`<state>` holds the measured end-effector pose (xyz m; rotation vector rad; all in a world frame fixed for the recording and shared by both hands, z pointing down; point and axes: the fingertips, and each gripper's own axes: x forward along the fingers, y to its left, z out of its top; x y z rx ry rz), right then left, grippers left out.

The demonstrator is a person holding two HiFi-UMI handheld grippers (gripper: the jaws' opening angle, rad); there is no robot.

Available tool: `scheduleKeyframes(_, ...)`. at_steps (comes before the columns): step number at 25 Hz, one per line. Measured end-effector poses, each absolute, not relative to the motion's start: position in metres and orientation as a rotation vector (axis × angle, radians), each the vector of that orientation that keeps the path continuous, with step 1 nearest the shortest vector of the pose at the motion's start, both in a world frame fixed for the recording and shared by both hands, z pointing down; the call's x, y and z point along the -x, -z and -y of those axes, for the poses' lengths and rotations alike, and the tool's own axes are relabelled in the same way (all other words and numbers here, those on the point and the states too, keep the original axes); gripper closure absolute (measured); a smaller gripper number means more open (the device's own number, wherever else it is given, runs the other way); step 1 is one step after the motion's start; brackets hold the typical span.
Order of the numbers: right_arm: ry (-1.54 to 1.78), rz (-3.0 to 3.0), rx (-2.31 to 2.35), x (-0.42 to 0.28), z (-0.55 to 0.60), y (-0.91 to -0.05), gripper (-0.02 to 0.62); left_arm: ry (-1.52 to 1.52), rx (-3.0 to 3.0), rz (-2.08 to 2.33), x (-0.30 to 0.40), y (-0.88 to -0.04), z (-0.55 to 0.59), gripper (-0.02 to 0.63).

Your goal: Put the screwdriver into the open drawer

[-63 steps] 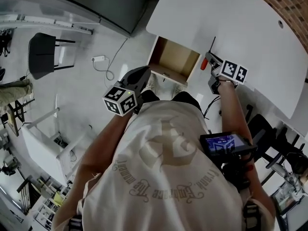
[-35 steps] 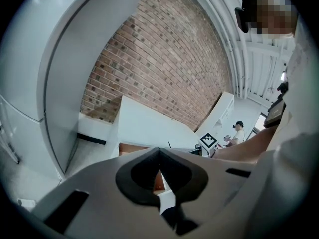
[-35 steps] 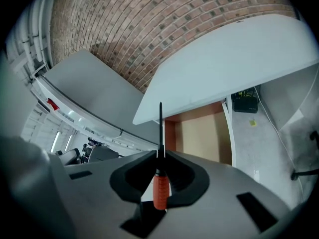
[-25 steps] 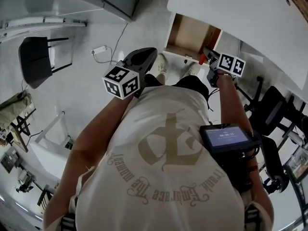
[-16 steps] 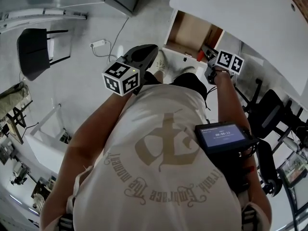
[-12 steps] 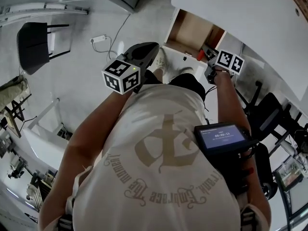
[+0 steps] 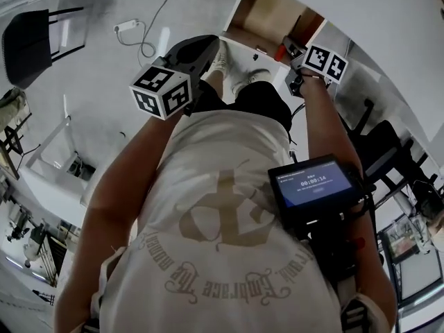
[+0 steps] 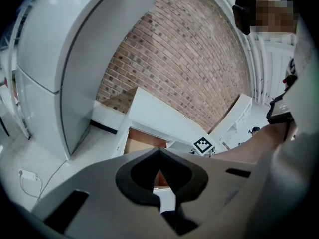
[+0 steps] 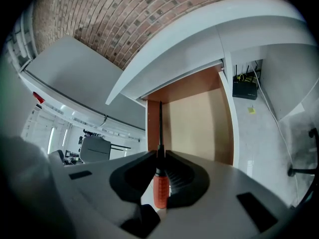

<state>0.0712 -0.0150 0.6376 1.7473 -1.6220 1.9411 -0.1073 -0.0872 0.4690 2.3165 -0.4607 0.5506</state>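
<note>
Right gripper clamps the stiff, probably light screwdriver where shaft meets ribbed handle, at the drawer's edge; left gripper closed, empty.

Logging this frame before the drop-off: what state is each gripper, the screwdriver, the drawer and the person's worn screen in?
drawer: open.
screwdriver: clamped just above its orange handle, tip toward the drawer.
right gripper: shut on the screwdriver.
left gripper: shut, holding nothing.
screen: lit.
</note>
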Motion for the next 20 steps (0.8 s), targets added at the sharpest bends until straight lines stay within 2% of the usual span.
scheduleKeyframes(11, -1.931, 1.643, -1.735, -0.068, 0.009, -0.647, 0.528, -0.589, -2.253, 0.515, 0.125, -0.486, 0.045, 0.588)
scheduleKeyframes(20, -1.968, 1.590, -1.740, -0.069, 0.035, -0.693, 0.528, -0.648, -2.240, 0.457, 0.132, -0.522, 0.038, 0.588)
